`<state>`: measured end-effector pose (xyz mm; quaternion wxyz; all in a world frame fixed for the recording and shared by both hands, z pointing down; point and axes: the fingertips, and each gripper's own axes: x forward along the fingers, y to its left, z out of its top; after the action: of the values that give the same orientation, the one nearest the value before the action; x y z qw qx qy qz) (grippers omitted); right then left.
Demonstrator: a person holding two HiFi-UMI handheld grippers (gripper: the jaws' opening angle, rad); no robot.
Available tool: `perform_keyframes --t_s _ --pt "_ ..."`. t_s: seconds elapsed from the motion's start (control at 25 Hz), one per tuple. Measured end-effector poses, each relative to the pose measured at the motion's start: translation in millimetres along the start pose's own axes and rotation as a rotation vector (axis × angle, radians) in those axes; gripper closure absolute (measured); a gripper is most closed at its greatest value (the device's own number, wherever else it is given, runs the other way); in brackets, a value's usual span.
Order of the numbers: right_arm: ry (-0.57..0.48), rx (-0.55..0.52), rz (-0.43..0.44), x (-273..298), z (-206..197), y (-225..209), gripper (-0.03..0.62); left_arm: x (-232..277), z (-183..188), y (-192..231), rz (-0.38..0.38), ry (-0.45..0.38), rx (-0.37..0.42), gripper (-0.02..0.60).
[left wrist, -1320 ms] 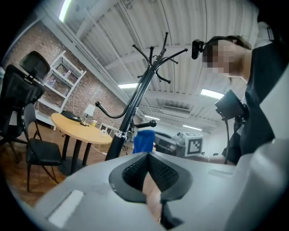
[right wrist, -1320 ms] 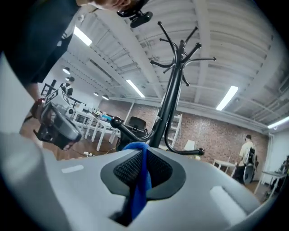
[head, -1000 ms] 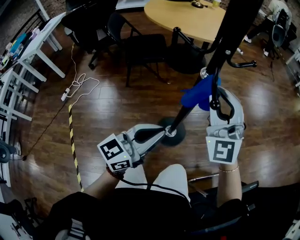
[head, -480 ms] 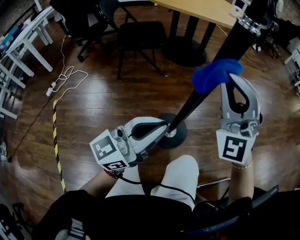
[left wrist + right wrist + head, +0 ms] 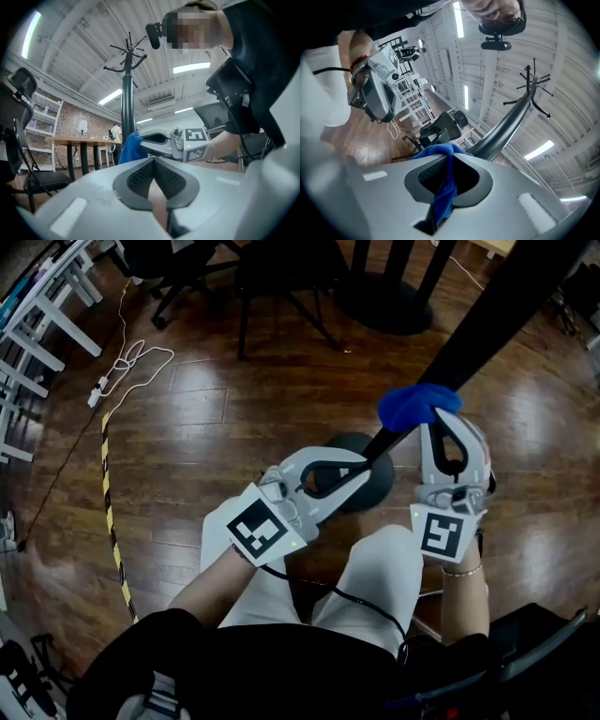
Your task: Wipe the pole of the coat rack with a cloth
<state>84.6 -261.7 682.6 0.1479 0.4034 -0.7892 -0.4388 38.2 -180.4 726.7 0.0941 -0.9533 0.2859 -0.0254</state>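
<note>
The coat rack's black pole [image 5: 497, 320] slants from the upper right down to its round base [image 5: 380, 491]. A blue cloth [image 5: 417, 407] is bunched against the pole's lower part. My right gripper [image 5: 434, 425] is shut on the cloth, a fold of which [image 5: 440, 197] hangs between its jaws [image 5: 449, 161], with the pole [image 5: 506, 124] just beyond. My left gripper [image 5: 364, 463] lies over the base, tips by the foot of the pole. In the left gripper view its jaws [image 5: 152, 161] are shut on nothing, and the pole [image 5: 127, 108] and cloth [image 5: 129, 147] stand behind.
A dark chair [image 5: 281, 268] and a table pedestal [image 5: 384, 301] stand at the far side. A white cable [image 5: 127, 362] and striped tape [image 5: 108, 502] lie on the wooden floor at left, beside white shelving [image 5: 28, 315]. The person's knees [image 5: 384, 559] are below the grippers.
The right gripper carried the cloth up the pole, then back down toward the base. The left gripper shifted right, over the base. The head view tilted further down.
</note>
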Motion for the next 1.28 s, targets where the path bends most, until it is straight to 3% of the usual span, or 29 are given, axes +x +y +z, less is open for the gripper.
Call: perform_keyframes --t_s 0.2,0.4,0.48,0.72,0.96,1.28 --pt "0.055 0.015 -0.023 -10.7 -42.7 58.1 0.571 -1.7 -33.0 -15.0 -0.022 -0.039 -0.093 0.588" --pt "0.191 0.070 -0.011 -20.7 -99.3 104.0 0.571 -23.3 -52.2 -1.2 0.035 -0.123 -0.283 0.588" --pt "0.235 0.089 0.015 -23.3 -116.0 120.3 0.571 -33.1 -57.1 8.0 0.063 -0.148 -0.319 0.588" --pt "0.307 0.174 0.198 -21.8 -138.8 197.5 0.571 -38.4 -82.5 1.1 0.073 -0.085 -0.321 0.588" --pt "0.364 0.165 0.253 -24.9 -171.7 250.2 0.571 -34.4 -86.1 -12.2 0.064 -0.088 -0.283 0.588" --pt "0.469 0.351 0.357 -28.3 -221.5 325.0 0.572 -21.2 -174.5 -32.0 0.048 0.139 -0.148 0.588"
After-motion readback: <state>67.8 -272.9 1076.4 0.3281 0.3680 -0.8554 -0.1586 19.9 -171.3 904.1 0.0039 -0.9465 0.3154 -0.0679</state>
